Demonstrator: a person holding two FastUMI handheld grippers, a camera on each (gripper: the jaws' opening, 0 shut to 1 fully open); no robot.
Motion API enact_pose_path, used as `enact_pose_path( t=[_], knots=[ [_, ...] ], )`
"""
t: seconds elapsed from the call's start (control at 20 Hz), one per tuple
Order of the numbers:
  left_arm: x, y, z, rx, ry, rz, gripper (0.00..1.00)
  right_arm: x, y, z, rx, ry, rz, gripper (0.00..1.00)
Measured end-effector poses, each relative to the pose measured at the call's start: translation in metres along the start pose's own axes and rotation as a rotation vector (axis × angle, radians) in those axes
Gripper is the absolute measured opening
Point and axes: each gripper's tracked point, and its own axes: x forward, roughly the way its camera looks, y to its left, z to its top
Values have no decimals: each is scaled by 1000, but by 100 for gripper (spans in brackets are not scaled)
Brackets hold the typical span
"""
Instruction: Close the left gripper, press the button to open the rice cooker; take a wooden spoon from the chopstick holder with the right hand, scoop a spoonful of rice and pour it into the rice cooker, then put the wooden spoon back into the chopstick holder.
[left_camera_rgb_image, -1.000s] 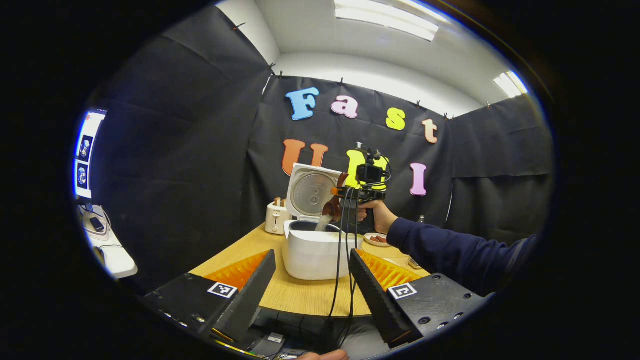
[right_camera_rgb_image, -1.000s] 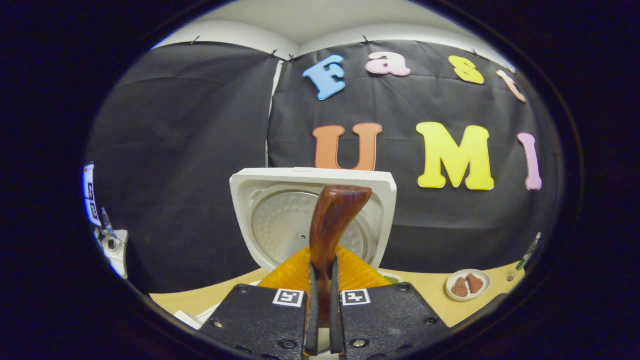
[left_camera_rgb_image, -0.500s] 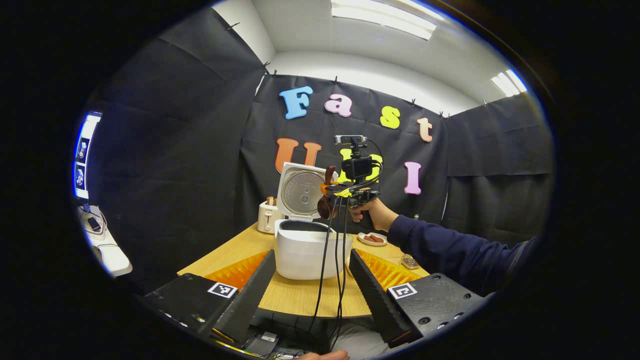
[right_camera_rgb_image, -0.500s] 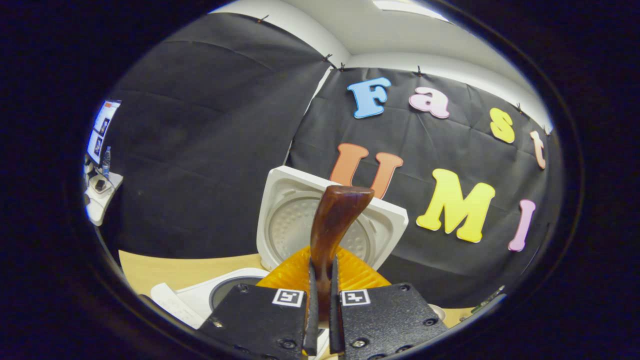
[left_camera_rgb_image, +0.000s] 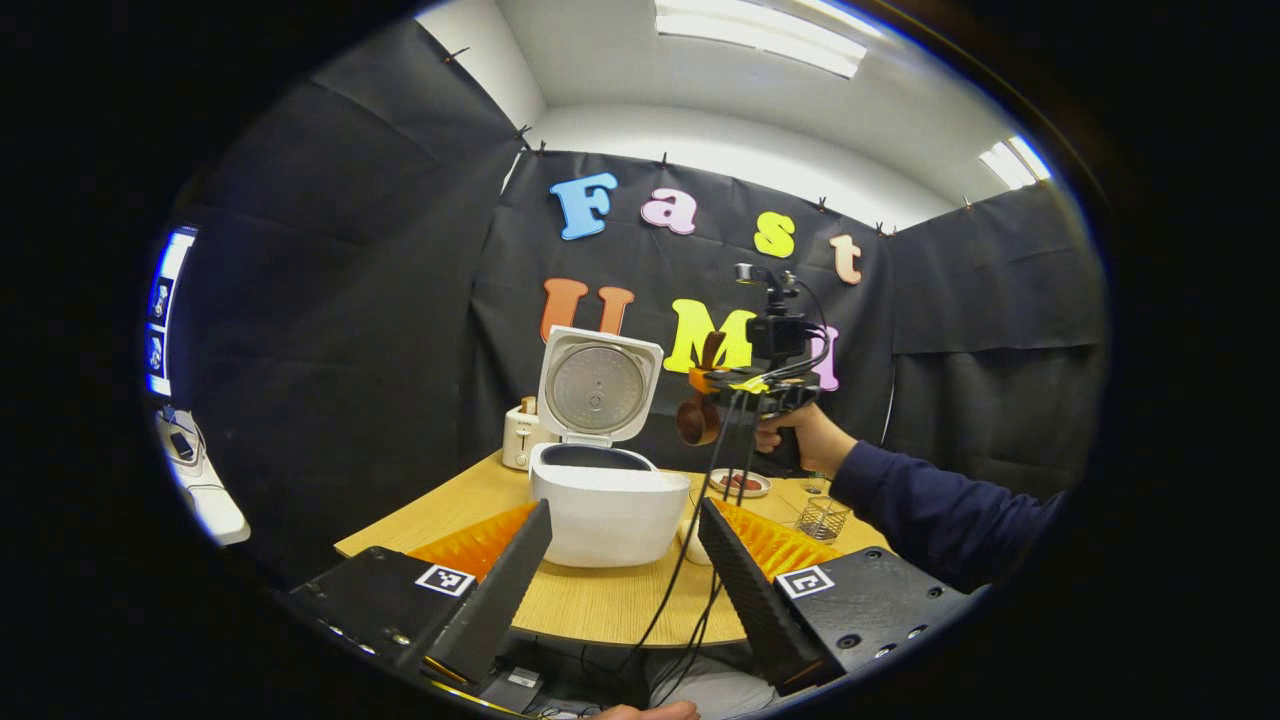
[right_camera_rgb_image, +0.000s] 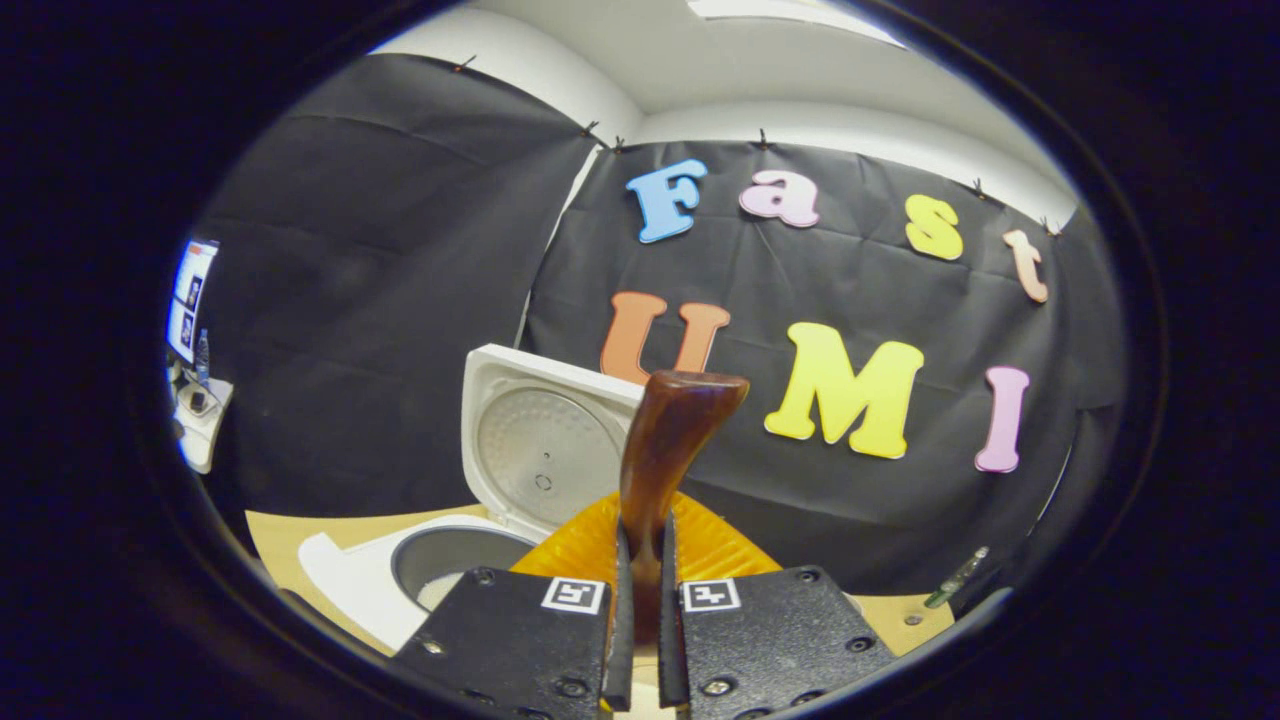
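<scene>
At centre frame in the left gripper view, the white rice cooker (left_camera_rgb_image: 608, 505) sits on the wooden table (left_camera_rgb_image: 600, 600), lid raised. Right of it, above the table, the right gripper (left_camera_rgb_image: 715, 385) clamps the wooden spoon (left_camera_rgb_image: 698, 418), held by a hand (left_camera_rgb_image: 808, 440). At lower centre, the left gripper (left_camera_rgb_image: 620, 560) has its fingers spread apart, grasping nothing. A wire chopstick holder (left_camera_rgb_image: 825, 518) stands at right.

the left gripper (left_camera_rgb_image: 625, 560) sits low in the left gripper view, jaws spread wide. the right gripper (right_camera_rgb_image: 640, 600), jaws nearly together at the bottom centre of the right gripper view, appears right of centre in the left gripper view, held by a hand (left_camera_rgb_image: 805, 440) with a dark sleeve (left_camera_rgb_image: 940, 510).
</scene>
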Motion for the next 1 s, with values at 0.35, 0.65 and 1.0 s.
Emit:
enact_pose_path(
  t=[0.35, 0.65, 1.0],
  knots=[
    [23, -12, -8, 16, 20, 18, 94, -63, -89, -14, 77, -6, -108, 16],
    [39, -30, -18, 33, 36, 27, 94, -109, -153, -27, 120, -26, -199, 18],
    [61, -47, -20, 43, 49, 6, 94, -133, -216, -69, 168, -12, -248, 20]
  ],
)
